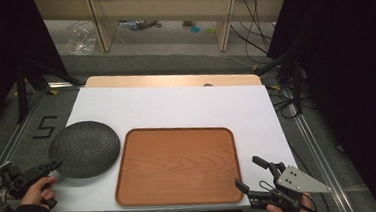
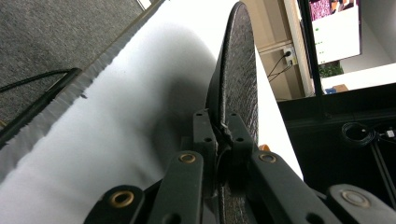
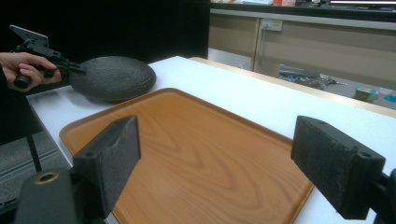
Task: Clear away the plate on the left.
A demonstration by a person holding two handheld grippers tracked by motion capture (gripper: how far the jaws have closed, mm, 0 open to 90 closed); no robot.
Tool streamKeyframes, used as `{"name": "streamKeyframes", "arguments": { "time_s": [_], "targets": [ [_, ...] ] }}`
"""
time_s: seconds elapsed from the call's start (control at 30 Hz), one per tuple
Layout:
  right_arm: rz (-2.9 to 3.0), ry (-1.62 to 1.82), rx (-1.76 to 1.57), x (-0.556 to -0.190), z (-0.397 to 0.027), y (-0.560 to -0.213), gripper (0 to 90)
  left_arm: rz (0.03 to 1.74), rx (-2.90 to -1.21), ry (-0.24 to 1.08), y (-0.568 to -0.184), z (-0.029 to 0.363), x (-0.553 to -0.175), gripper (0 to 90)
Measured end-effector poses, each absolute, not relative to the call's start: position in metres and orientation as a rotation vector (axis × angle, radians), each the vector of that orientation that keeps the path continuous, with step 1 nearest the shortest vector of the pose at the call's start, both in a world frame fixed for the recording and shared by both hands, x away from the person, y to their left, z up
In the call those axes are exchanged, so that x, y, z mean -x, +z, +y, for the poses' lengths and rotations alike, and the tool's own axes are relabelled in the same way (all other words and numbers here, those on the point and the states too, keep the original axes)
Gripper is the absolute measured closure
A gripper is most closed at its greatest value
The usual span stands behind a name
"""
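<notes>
The dark speckled plate (image 1: 85,149) sits on the white tabletop (image 1: 176,104), just left of the wooden tray (image 1: 177,166). The left tongs (image 1: 55,165) pinch its near-left rim. The right tongs (image 1: 247,173) hang spread beside the tray's near-right corner.

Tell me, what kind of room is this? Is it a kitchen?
Probably not a kitchen; it looks like a lab or workroom set up for recording. Black curtains hang around the white table, loose cables lie on the floor, and a screen glows nearby.
</notes>
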State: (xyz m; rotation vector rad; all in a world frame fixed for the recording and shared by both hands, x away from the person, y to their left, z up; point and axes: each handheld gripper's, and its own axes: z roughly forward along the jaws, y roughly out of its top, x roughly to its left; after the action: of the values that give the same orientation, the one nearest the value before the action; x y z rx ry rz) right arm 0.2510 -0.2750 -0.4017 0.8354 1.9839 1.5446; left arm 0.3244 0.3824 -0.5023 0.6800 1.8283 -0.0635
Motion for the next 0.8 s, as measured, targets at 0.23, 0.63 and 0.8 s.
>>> {"name": "streamKeyframes", "arguments": {
  "time_s": [0.23, 0.63, 0.8],
  "targets": [
    [1.975, 1.556, -0.836, -0.251, -0.275, -0.402, 17.2, 1.824, -0.645, -0.08, -0.5, 0.383, -0.323, 86.3],
    [1.971, 1.563, -0.834, -0.252, -0.275, -0.402, 17.2, 1.757, -0.608, -0.104, -0.488, 0.372, -0.323, 85.7],
    [1.969, 1.563, -0.834, -0.252, -0.275, -0.402, 17.2, 1.74, -0.612, -0.147, -0.484, 0.363, -0.323, 85.5]
  ]
}}
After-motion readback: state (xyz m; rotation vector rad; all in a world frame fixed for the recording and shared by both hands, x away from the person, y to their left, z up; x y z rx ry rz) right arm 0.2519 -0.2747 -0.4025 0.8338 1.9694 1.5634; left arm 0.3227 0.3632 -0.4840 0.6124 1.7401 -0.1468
